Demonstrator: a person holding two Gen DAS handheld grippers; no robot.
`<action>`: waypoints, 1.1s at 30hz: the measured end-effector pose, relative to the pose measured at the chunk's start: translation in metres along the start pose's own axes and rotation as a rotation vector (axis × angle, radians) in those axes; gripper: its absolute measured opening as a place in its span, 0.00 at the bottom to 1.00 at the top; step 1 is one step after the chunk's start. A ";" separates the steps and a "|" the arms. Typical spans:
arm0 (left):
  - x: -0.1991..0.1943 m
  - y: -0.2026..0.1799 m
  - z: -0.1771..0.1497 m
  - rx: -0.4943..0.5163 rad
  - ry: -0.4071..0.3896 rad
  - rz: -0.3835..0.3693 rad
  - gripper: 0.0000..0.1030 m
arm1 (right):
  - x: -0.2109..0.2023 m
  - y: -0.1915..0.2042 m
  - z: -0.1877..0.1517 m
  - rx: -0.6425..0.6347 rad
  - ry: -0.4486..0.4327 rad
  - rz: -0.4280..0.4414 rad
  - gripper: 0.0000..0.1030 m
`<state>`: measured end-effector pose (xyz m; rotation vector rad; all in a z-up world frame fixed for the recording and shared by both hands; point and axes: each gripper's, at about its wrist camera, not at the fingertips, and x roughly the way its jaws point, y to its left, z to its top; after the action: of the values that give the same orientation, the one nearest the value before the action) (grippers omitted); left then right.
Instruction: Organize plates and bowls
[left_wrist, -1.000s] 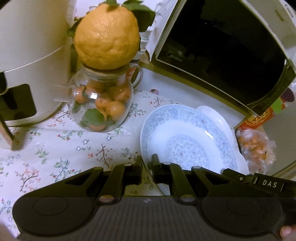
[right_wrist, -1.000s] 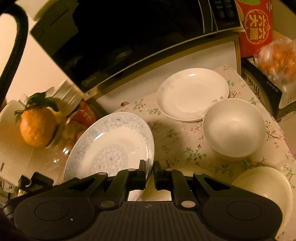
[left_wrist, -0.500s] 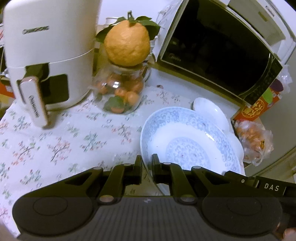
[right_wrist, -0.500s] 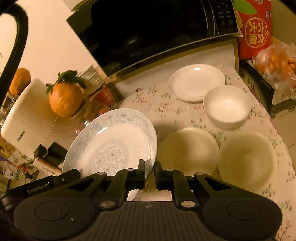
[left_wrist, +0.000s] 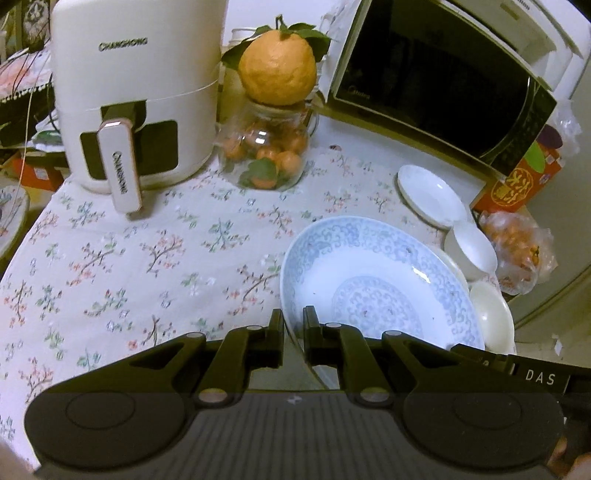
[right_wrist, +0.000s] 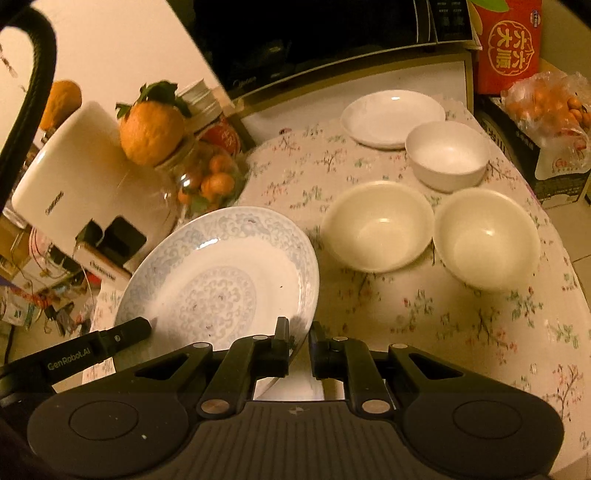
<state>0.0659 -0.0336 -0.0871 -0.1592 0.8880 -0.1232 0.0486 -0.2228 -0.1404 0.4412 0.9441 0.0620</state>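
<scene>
Plate (left_wrist: 376, 291) now hangs clear above cloth (left_wrist: 147, 258), my left claw (left_wrist: 293, 325) and right claw (right_wrist: 297, 334) clamping opposite rims, ready for stacking.

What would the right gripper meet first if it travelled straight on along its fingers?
The right gripper is clamped on the blue-patterned plate. Straight ahead lies the near left cream bowl on the floral tablecloth, probably first, though depth is uncertain.

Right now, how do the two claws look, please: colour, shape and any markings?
Both are matte black plastic. The left claw and the right claw each have two short flat fingers on linked bars with silver pivot pins, above a ribbed body with two round discs. White lettering reads "DAS" and "GenRobot.AI".
</scene>
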 end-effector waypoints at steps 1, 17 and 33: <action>-0.001 0.001 -0.003 0.002 0.002 0.005 0.08 | -0.001 0.001 -0.003 -0.003 0.004 0.000 0.10; 0.004 0.014 -0.029 -0.017 0.078 0.032 0.08 | 0.008 0.004 -0.028 -0.059 0.105 -0.033 0.11; 0.011 0.023 -0.038 -0.024 0.136 0.084 0.08 | 0.023 0.016 -0.040 -0.101 0.201 -0.049 0.12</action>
<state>0.0436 -0.0158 -0.1235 -0.1370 1.0306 -0.0451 0.0328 -0.1889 -0.1715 0.3219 1.1433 0.1111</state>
